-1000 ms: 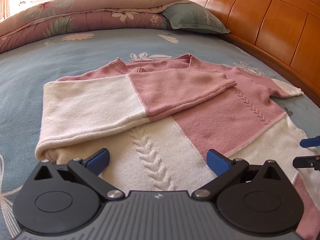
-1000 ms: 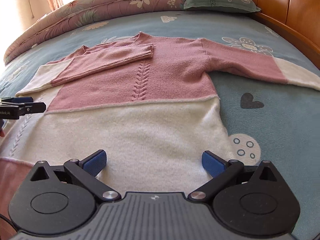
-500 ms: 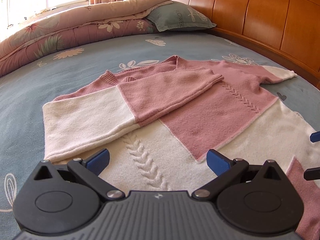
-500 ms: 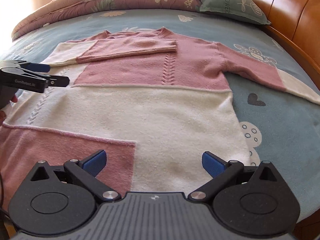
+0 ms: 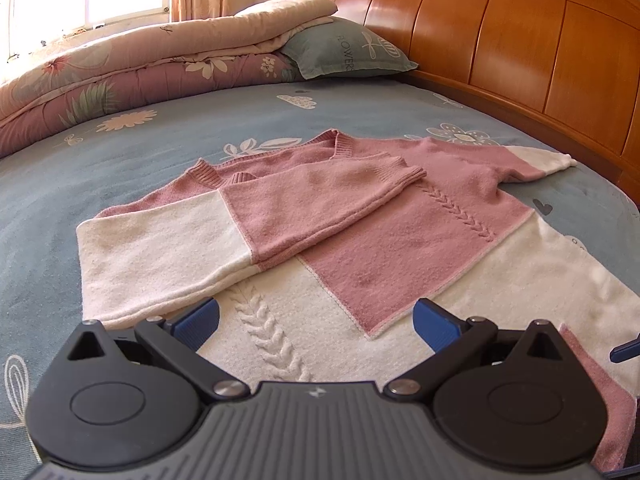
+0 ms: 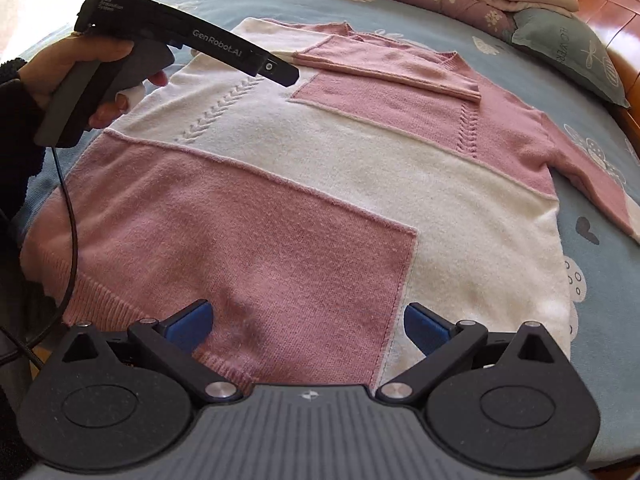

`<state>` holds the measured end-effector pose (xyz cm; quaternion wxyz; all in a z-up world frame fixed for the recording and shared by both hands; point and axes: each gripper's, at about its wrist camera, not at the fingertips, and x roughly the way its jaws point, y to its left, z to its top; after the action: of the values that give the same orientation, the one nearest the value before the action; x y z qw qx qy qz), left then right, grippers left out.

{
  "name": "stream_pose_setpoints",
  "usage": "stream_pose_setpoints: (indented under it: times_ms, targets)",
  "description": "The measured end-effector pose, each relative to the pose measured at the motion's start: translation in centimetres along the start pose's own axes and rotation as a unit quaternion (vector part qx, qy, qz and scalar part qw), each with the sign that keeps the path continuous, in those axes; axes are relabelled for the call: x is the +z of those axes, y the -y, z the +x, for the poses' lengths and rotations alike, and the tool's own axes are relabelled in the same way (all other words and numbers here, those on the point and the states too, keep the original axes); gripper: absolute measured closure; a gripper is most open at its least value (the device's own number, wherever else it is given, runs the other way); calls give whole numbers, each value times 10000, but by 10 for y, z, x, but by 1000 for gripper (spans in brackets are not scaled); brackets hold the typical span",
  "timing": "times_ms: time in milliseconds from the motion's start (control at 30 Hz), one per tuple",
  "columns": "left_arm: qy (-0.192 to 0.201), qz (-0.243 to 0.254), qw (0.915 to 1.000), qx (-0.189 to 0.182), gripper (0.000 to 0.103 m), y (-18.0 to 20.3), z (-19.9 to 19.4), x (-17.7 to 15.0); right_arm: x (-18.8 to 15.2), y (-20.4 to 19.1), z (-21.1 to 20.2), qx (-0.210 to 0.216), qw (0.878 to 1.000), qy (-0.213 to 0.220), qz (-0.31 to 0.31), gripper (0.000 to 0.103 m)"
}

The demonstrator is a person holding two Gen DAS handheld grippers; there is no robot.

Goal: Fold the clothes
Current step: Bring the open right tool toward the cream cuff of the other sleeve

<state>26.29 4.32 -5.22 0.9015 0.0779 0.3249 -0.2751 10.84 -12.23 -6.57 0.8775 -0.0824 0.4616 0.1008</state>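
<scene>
Lying flat on a bed (image 5: 168, 148) with a blue floral sheet, a pink-and-cream knit sweater (image 6: 320, 184) has one sleeve (image 5: 248, 220) folded across its chest while the other sleeve (image 6: 592, 188) stretches out toward the wooden headboard (image 5: 520, 40). The left gripper (image 5: 316, 320) and right gripper (image 6: 306, 318) hover above the sweater's hem end, jaws apart and empty. A hand (image 6: 76, 64) grips the left tool's handle.
</scene>
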Motion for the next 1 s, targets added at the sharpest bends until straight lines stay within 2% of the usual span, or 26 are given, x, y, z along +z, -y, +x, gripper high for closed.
stream_pose_setpoints:
  times_ms: [100, 200, 267, 367, 433, 567, 667, 767, 867, 1000]
  targets:
    - [24, 20, 10000, -9, 1, 1, -2, 0, 12, -8, 6, -117, 9997, 208, -14, 0]
    - [38, 16, 10000, 0, 1, -1, -3, 1, 15, -15, 19, -592, 9981, 85, -149, 0]
    - [47, -5, 10000, 0, 1, -2, -4, 1, 11, -14, 17, -513, 9987, 21, -20, 0]
    - [64, -57, 9999, -57, 1, -2, -5, 1, 6, -13, 8, -121, 9999, -55, 4, 0]
    - [71, -71, 9999, -91, 1, -2, -5, 1, 7, -13, 6, -260, 9996, 110, 37, 0]
    - [32, 97, 9999, -100, 1, 6, -3, -1, 10, -2, 17, -626, 9973, -61, 386, 0]
    - [-16, 167, 9998, -114, 1, 9, 1, -2, 2, 2, 12, -527, 9974, -110, 473, 0]
    - [-40, 176, 9997, -133, 1, 11, 2, -3, 0, 8, 4, -445, 9966, 116, 688, 0]
    - [-34, 233, 9996, -170, 1, 14, 2, -4, 1, 17, 11, -572, 9938, 20, 950, 0]
    - [-84, 307, 9993, -203, 1, 17, 5, -6, 0, 33, 14, -240, 9906, 89, 1347, 0]
